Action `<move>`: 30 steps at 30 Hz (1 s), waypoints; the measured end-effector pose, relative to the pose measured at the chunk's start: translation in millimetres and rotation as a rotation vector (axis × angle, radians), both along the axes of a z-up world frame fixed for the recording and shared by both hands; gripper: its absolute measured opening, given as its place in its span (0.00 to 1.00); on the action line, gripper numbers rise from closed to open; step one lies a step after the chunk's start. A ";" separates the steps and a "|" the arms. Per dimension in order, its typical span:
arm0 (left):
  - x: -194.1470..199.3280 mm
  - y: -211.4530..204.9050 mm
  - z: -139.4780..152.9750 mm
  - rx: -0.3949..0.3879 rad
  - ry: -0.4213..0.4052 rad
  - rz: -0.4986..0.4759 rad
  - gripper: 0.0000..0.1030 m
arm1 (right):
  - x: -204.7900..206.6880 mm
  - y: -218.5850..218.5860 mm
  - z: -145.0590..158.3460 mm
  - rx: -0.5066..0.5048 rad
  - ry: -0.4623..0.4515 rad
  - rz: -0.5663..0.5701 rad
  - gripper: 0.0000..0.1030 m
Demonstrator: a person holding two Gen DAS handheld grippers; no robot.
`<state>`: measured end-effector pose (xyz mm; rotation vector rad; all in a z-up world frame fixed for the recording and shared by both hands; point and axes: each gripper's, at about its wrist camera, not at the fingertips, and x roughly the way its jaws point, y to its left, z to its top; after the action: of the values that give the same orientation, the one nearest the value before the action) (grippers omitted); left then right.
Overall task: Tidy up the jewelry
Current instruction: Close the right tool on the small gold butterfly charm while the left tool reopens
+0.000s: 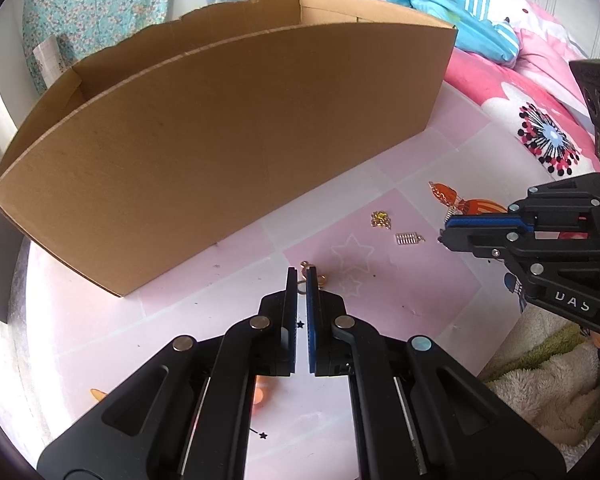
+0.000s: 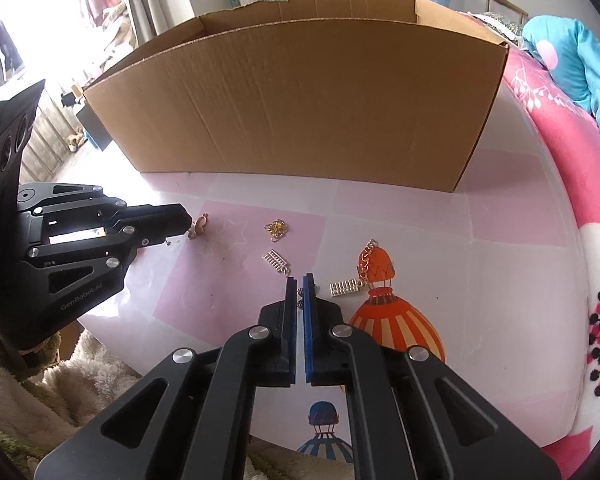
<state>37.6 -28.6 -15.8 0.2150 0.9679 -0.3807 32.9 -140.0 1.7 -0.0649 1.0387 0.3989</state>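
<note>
My left gripper (image 1: 302,276) is shut on a rose-gold earring (image 1: 302,289), whose loops stick out past the fingertips just above the pink table cover. The right wrist view shows that earring (image 2: 198,227) at the left gripper's tip (image 2: 188,220). My right gripper (image 2: 299,280) is shut on a small dark coiled jewelry piece (image 2: 301,298), which shows at its tip (image 1: 449,213) from the left wrist. Loose on the cover lie a gold chain cluster (image 2: 276,229), a silver ladder-shaped charm (image 2: 276,261), a second one (image 2: 344,288) and a gold chain (image 2: 366,259).
A large open cardboard box (image 2: 300,112) stands across the back of the table (image 2: 500,264). The cover carries printed hot-air balloons (image 2: 396,324). A pink bedspread (image 2: 560,168) lies to the right and a fleece blanket (image 1: 548,384) lies at the near edge.
</note>
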 end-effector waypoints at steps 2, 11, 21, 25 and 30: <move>1.0 1.3 0.9 0.006 -0.005 0.011 0.03 | -2.2 -1.4 0.4 0.008 -0.001 0.000 0.03; 5.2 8.5 -1.1 0.024 0.002 0.042 0.03 | -14.0 -13.4 10.4 0.033 -0.028 0.018 0.03; 3.6 4.3 -7.1 0.066 0.010 0.045 0.04 | -10.4 -14.1 4.9 0.033 -0.018 -0.015 0.03; 0.5 -0.6 -7.3 0.054 0.021 0.027 0.04 | -8.9 -13.5 1.5 0.044 -0.014 -0.008 0.03; -4.2 -10.0 -8.0 0.042 0.026 -0.012 0.04 | -7.5 -15.0 0.6 0.053 -0.012 -0.007 0.03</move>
<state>33.5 -38.5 -23.8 0.2548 1.0014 -0.3749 25.5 -155.1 2.3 -0.0164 1.0156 0.4190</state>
